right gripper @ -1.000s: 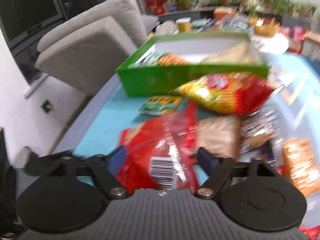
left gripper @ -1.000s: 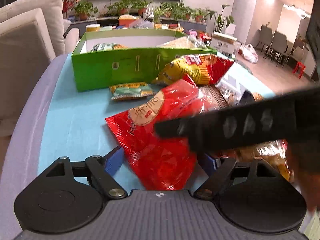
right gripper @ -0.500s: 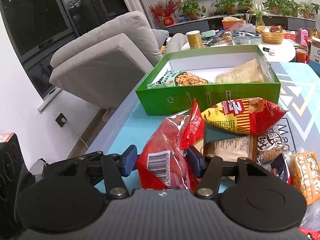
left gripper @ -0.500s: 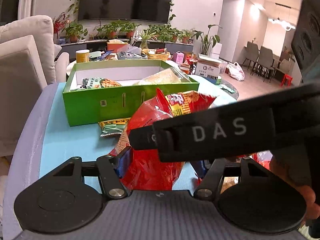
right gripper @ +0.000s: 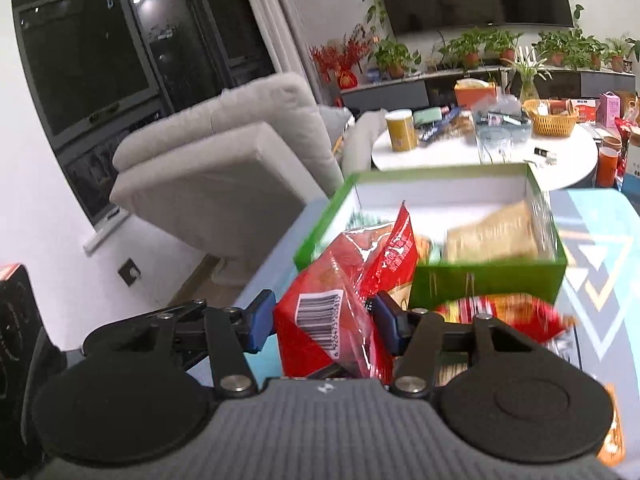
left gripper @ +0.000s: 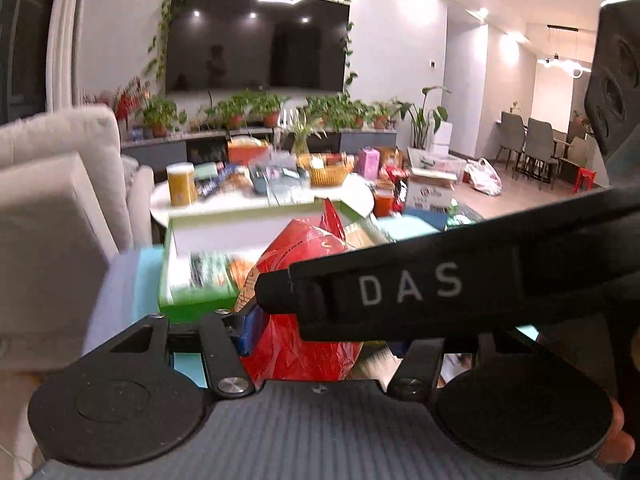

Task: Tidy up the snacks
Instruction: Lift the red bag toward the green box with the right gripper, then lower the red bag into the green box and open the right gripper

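A red snack bag (left gripper: 308, 252) hangs lifted above the table, gripped from both sides. My left gripper (left gripper: 320, 340) is closing, with the bag's lower part between its blue pads. The black housing (left gripper: 408, 292) marked DAS crossing the left wrist view belongs to the right gripper and hides the left gripper's right pad. My right gripper (right gripper: 323, 322) is also closing, both pads pressed on the red bag (right gripper: 384, 248) near its barcode. Just beyond stands the open green box (right gripper: 480, 284), with a clear cracker pack (right gripper: 492, 236) and a green snack pack (left gripper: 208, 272) inside.
A yellow-and-red chip bag (right gripper: 500, 312) lies in front of the green box on the blue mat (right gripper: 592, 248); an orange pack (right gripper: 612, 440) sits at the right edge. A beige sofa (right gripper: 220, 152) stands left, and a cluttered round white table (right gripper: 480, 152) lies behind the box.
Both grippers narrowed onto the red bag and rose, lifting it off the table. The green box and the other snacks now sit lower in both views.
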### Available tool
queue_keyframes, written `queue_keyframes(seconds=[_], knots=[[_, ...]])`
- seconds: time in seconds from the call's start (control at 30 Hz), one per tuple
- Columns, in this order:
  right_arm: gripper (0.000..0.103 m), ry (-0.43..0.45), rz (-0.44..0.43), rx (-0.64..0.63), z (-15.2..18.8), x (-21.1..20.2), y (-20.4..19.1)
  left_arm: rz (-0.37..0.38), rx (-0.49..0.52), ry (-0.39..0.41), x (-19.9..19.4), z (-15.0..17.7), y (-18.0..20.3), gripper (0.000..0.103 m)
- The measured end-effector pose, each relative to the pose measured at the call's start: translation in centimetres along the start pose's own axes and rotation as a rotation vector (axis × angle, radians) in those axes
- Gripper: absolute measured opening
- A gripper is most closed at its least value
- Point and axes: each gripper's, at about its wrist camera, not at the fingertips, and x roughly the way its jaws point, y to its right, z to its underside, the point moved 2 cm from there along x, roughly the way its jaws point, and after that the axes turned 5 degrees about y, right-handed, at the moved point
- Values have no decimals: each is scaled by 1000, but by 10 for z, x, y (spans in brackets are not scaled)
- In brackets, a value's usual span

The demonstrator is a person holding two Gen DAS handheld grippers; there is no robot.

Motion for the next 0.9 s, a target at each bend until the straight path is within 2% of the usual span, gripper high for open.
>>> queue_keyframes(seconds=[0.27, 0.43, 0.83, 0.9], knots=[[51, 56, -28, 72, -43, 33, 13, -39, 8, 23, 32, -38, -22, 55], [51, 85, -58, 86, -55, 62, 21, -65, 48, 24, 59, -51, -40, 55], [51, 73, -91, 173, -68, 142, 61, -111, 118, -11, 140, -43, -77, 53], [51, 64, -62, 188, -67, 150, 68, -114, 107, -33, 150, -38, -80, 53]])
